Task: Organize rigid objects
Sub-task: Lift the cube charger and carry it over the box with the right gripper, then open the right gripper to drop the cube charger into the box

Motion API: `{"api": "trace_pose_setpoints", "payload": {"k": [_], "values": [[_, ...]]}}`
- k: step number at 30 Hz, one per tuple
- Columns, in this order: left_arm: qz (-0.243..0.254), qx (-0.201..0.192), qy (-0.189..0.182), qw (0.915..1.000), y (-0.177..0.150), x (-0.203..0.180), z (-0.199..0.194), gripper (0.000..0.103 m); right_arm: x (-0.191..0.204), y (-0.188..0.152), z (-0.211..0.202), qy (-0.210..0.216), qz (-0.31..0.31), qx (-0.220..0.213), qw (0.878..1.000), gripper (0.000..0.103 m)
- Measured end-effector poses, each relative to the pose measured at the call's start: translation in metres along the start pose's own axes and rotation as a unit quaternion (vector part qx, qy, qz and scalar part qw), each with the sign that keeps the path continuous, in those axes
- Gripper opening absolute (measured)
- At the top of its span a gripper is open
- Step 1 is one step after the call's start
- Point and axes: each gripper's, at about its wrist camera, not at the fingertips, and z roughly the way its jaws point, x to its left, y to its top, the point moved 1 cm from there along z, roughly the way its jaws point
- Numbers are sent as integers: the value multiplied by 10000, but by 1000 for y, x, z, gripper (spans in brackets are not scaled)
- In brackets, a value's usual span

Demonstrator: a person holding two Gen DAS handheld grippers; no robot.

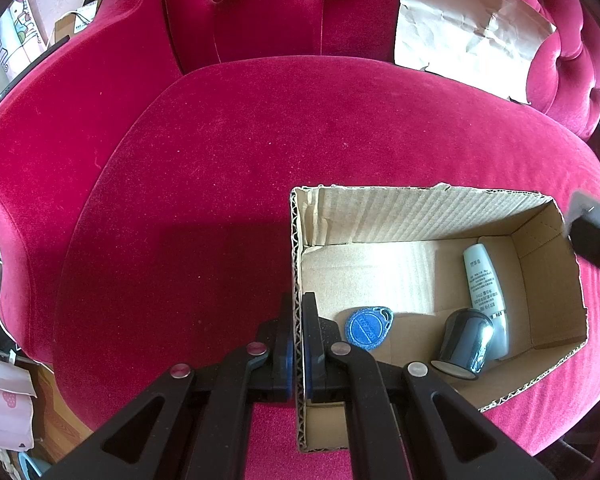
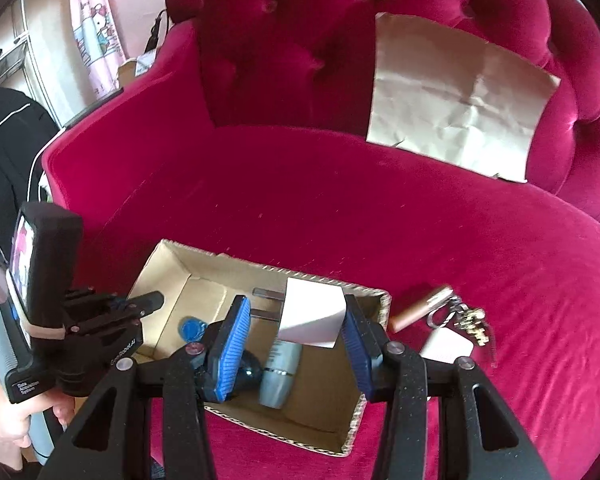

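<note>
Left wrist view: the left tool (image 1: 299, 344) is clamped on the near-left wall of the cardboard box (image 1: 420, 210), one pad outside and one inside, steadying it on the red sofa seat (image 1: 220, 160). Inside the box lie a blue key fob (image 1: 367, 327), a white tube (image 1: 485, 284) and a dark glossy cap-shaped piece (image 1: 466, 342) resting against the tube's lower end. A corner of the right tool's body enters at the right edge, above the box's far end. Right wrist view: the right tool (image 2: 296, 338) is closed on a white plug adapter (image 2: 312, 312), its pads pressing the two flat sides, the metal prongs pointing left; the adapter hangs over the box interior, above the tube. A wooden-handled key ring (image 2: 440, 310) and a white flat item (image 2: 446, 346) wait on the seat just beside the box's right wall. Judgement: the step in hand is depositing the adapter. It is best lowered toward the bare floor between fob and tube before release, prongs kept clear of the wall, while the left grip holds the box from sliding on the velvet. The adapter appears rigid, smooth and square-sided, so it should drop cleanly once the pads part.
</note>
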Motion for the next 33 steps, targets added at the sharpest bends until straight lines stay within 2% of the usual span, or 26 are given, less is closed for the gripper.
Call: {"api": "trace_pose_setpoints", "payload": {"k": [18,30,33], "values": [[0,-9,-7,10000,0,1,0,3,26,-12,47,209,-104,486,9985,49],[2,-11,-5,10000,-2,1,0,3,27,-10,52,186,-62,480,9987,50],[11,-8,1,10000,-2,0,-1,3,27,-10,48,140,-65,418,9990,55]]}}
